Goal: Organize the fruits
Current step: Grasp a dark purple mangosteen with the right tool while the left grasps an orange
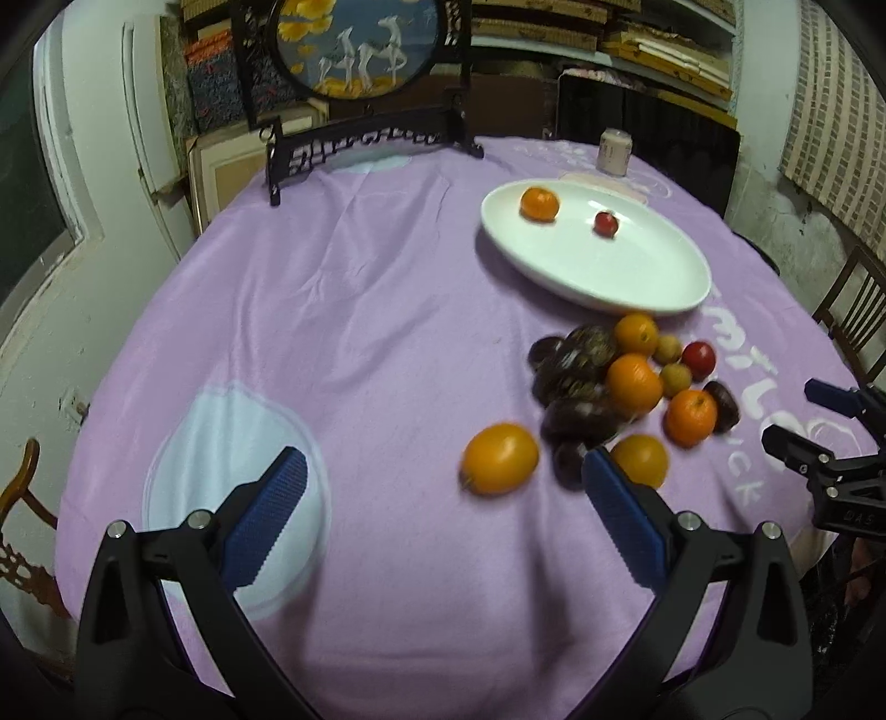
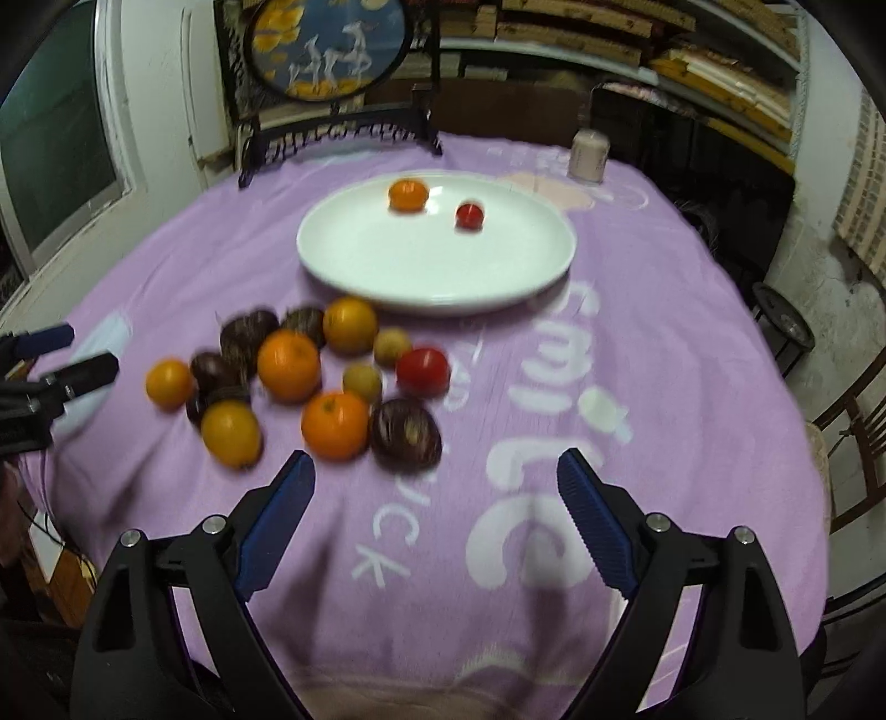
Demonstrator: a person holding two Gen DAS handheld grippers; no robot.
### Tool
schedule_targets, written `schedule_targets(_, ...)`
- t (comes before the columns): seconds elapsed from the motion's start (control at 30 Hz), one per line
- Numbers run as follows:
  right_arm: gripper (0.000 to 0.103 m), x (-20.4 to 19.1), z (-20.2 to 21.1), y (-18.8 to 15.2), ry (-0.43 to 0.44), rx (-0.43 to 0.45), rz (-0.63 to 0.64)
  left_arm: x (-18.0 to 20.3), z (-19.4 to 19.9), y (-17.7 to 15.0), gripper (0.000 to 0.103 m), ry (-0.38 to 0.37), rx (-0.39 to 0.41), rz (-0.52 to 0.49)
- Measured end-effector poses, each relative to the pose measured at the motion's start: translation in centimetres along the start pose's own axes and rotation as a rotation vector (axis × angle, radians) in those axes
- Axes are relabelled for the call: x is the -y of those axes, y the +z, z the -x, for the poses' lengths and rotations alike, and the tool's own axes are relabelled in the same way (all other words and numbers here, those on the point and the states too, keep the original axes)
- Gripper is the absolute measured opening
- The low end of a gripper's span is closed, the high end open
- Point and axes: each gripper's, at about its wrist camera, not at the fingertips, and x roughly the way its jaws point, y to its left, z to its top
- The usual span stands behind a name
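Observation:
A white oval plate (image 1: pixel 626 277) (image 2: pixel 387 266) holds one orange (image 1: pixel 539 203) (image 2: pixel 408 195) and one small red fruit (image 1: pixel 606 223) (image 2: pixel 469 215). In front of it a pile of oranges (image 2: pixel 288 364), dark purple fruits (image 2: pixel 405 435), small yellowish fruits (image 2: pixel 362 381) and a red fruit (image 2: pixel 422 370) lies on the purple cloth. One orange (image 1: pixel 501 457) lies apart on the pile's left. My left gripper (image 1: pixel 443 493) is open and empty, just short of that orange. My right gripper (image 2: pixel 434 498) is open and empty, just short of the pile.
A pale jar (image 1: pixel 614 151) (image 2: pixel 590 155) stands behind the plate. A dark carved stand with a round painting (image 1: pixel 354 44) sits at the table's far edge. Wooden chairs (image 2: pixel 853 432) stand at the right. The right gripper shows in the left wrist view (image 1: pixel 814 432).

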Motion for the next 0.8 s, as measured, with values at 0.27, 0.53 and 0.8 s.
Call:
schedule_targets(0.27, 0.040, -0.3, -5.1, 1.0, 0.048, -0.035, 0.035, -0.9, -0.9, -1.0, 0.101, 0.011, -0.042, 0.009)
schedule_targets(0.53, 0.037, 0.1, -2.2, 0.7, 0.060, -0.028, -0.030, -0.2, -3.6, -1.5, 0.101, 0.018, -0.111, -0.014)
schedule_targets(0.8, 0.038, 0.4, -0.5, 0.4, 0.070, -0.006, -0.046, 0.8, -6.2, -0.8, 0.086, -0.020, -0.124, -0.004)
